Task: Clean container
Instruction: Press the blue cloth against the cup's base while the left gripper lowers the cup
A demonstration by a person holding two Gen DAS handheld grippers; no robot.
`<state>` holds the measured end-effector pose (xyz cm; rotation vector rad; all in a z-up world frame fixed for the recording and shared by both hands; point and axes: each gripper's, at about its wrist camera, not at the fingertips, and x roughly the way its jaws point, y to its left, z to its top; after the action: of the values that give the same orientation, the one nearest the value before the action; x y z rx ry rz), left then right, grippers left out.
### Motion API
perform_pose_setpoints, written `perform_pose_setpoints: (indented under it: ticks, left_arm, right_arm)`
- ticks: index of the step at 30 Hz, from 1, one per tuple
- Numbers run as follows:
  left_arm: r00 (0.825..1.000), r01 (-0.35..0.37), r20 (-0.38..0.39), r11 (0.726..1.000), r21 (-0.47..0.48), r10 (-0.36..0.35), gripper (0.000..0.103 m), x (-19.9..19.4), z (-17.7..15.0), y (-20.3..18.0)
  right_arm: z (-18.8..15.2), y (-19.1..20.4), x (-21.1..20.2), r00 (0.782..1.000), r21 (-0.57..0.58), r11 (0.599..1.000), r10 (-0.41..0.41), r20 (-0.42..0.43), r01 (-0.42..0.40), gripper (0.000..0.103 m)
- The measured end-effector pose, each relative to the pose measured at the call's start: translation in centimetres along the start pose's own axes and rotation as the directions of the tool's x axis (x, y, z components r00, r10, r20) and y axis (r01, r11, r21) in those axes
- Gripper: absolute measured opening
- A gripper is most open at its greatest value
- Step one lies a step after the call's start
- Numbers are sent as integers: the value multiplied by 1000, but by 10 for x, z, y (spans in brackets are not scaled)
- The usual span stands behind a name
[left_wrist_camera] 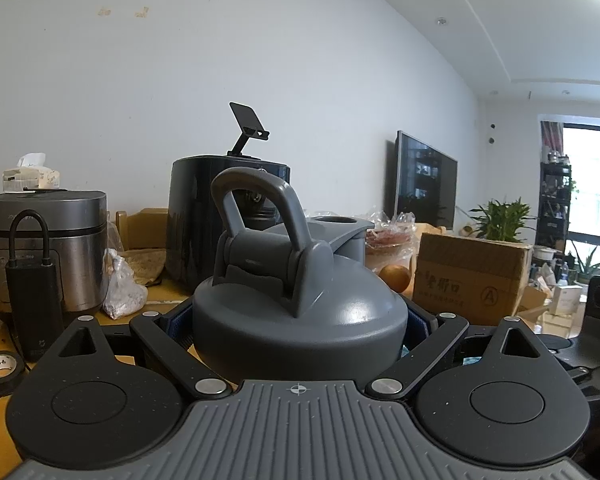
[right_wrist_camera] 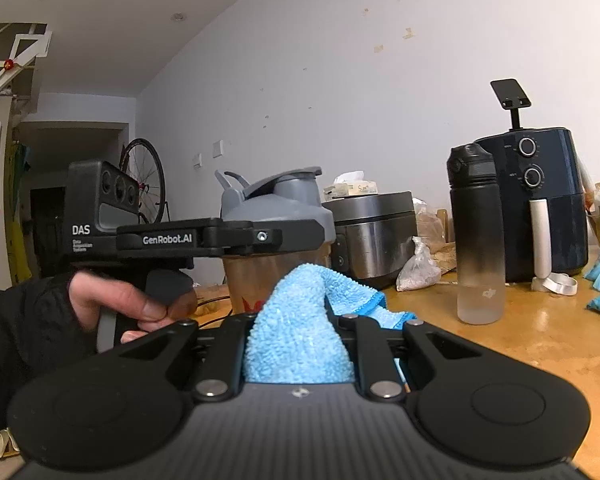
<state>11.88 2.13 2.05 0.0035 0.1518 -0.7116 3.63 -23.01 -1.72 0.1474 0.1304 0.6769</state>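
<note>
Shaker bottle [right_wrist_camera: 278, 216] clamped in left tongs [left_wrist_camera: 300, 320] | right tongs [right_wrist_camera: 300, 344] clamped on blue cloth [right_wrist_camera: 300, 340]

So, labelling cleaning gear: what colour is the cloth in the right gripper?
Light blue cloth; right wrist view.

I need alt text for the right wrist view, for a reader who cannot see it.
The right hand-held gripper is shut on a blue cloth, facing a grey-lidded shaker bottle that the left hand-held gripper clamps below the lid. A rice cooker, black bottle and air fryer stand behind on the wooden table.
</note>
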Motion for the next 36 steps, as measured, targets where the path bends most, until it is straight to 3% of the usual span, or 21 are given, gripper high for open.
perform_pose_setpoints:
  ticks: [15,17,18,24,30,36]
  left_arm:
    - [1000,1,-18,1000,0,-1,95,2,-3,0]
    - [999,7,-47,1000,9,-6,91,4,-6,0]
    - [998,-7,-58,999,41,9,84,6,-9,-2]
    - [998,-43,-34,997,58,45,83,6,-15,-6]
    - [999,-10,-32,998,68,12,83,4,-14,-3]
    - [997,72,-45,995,73,-69,83,4,-13,5]
  right_arm:
    - [-3,-10,-32,999,10,999,-33,0,33,10]
    - [-4,-11,-33,999,11,999,-36,0,36,10]
    - [-4,-11,-34,999,12,999,-37,-1,37,10]
    - [-7,-12,-33,999,18,999,-36,-3,36,10]
    - [-10,-15,-34,999,30,999,-37,-9,38,10]
    - [-12,-17,-37,999,33,998,-44,-8,45,10]
